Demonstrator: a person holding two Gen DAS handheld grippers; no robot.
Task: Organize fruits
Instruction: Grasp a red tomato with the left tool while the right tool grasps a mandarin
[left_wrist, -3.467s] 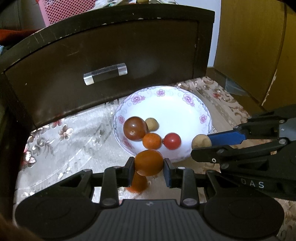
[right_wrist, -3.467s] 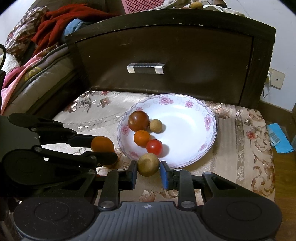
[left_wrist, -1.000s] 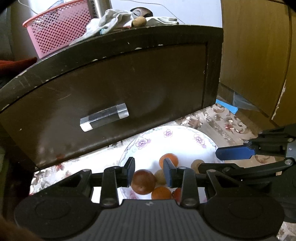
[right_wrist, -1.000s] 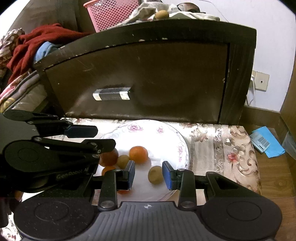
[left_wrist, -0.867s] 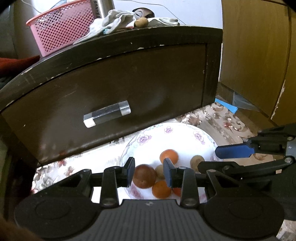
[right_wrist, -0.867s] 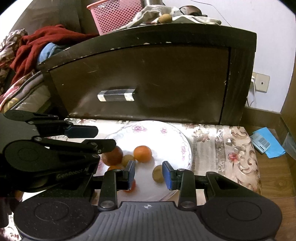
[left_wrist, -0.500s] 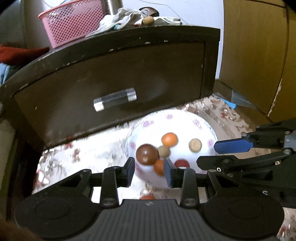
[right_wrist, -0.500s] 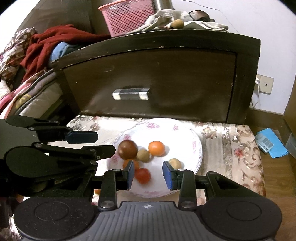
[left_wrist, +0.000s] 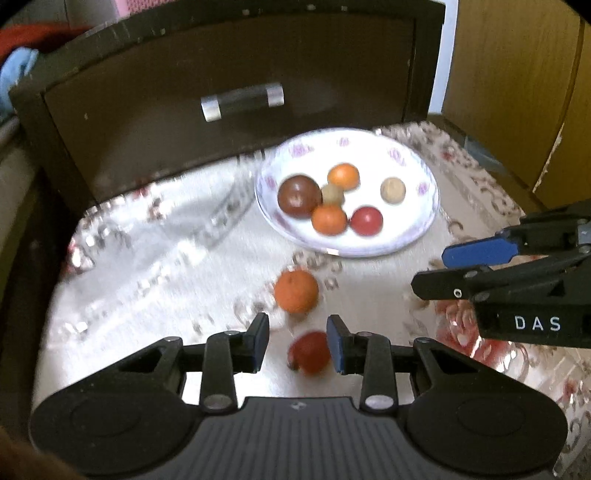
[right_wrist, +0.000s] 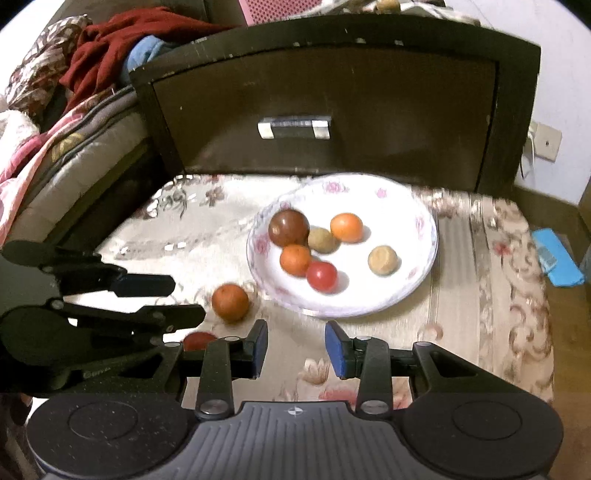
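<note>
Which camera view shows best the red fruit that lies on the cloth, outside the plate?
The left wrist view. There the red fruit lies whole, though blurred, between the open left claw's fingers. In the right wrist view only its top shows, behind the claws.

Black left gripper, blue-padded fingers, white "DAS" lettering.

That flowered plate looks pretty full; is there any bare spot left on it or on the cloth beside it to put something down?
The plate is crowded on its left, where five fruits cluster; its far right part, beyond the tan fruit, is bare. The cloth right of the plate is free. Left of it lie an orange and a red fruit.
</note>
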